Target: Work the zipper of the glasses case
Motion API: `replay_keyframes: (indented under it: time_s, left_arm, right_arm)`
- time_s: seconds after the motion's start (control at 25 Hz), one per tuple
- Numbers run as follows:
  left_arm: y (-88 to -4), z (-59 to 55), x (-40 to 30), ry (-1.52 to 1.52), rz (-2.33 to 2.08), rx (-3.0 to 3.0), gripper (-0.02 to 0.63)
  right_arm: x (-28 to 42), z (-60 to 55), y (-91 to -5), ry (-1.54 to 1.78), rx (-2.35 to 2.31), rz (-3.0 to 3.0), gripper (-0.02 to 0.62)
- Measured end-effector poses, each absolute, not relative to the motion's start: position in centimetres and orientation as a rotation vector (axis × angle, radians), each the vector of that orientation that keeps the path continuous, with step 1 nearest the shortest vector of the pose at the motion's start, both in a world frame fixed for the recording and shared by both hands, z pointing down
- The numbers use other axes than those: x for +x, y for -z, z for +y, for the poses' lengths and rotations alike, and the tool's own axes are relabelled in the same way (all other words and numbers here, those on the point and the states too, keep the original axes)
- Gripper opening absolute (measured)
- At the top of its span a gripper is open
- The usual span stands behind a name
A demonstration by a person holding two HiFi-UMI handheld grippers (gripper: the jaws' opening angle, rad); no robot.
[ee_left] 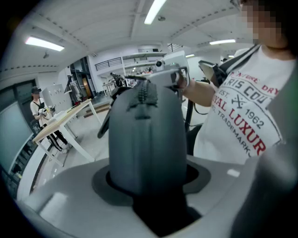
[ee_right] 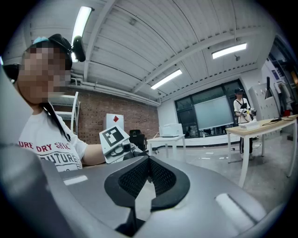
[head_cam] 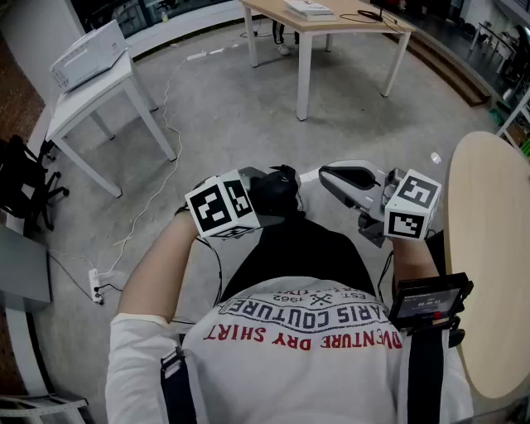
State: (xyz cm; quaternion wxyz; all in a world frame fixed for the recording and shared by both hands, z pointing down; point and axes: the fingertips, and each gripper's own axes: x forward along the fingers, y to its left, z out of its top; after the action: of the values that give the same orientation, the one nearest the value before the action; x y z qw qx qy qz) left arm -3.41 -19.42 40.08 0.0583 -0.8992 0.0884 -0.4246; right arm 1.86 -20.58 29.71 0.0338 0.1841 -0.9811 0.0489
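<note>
My left gripper (head_cam: 267, 197) is held in front of the person's chest and is shut on the black glasses case (head_cam: 277, 189). In the left gripper view the dark grey case (ee_left: 144, 139) stands upright between the two jaws, with its zipper (ee_left: 141, 98) running over the top end. My right gripper (head_cam: 325, 175) hovers just right of the case, its tips pointing at it. From the right gripper view, the right gripper (ee_right: 149, 161) has its black mesh pads (ee_right: 160, 177) pressed together with nothing between them. The left gripper's marker cube (ee_right: 113, 139) shows just beyond the jaws.
A round wooden tabletop (head_cam: 489, 248) lies close on the right. A white table (head_cam: 99, 99) carrying a white box stands at the far left, and a wooden table (head_cam: 327, 25) at the back. Cables and a power strip (head_cam: 97, 286) lie on the concrete floor.
</note>
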Motion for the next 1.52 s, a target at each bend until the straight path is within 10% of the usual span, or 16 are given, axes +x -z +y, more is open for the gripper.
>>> replay_keyframes:
  time_s: [0.28,0.36,1.52]
  left_arm:
    - [-41.0,-19.3,-3.6,1.474,0.178,-2.539,0.249]
    - [-41.3,-19.3,-3.6,1.523,0.162,-2.471,0.249]
    - [-42.7,-17.8,-3.6,1.698,0.008,-2.340,0.249]
  right_arm:
    - [-0.3,-18.3,-27.9,-0.019,0.421,-3.031,0.004]
    - [-0.8,-17.6,-28.1,0.005,0.368,-3.020,0.153]
    - [-2.7,-16.5,-31.0,0.137,0.268,-2.875,0.028]
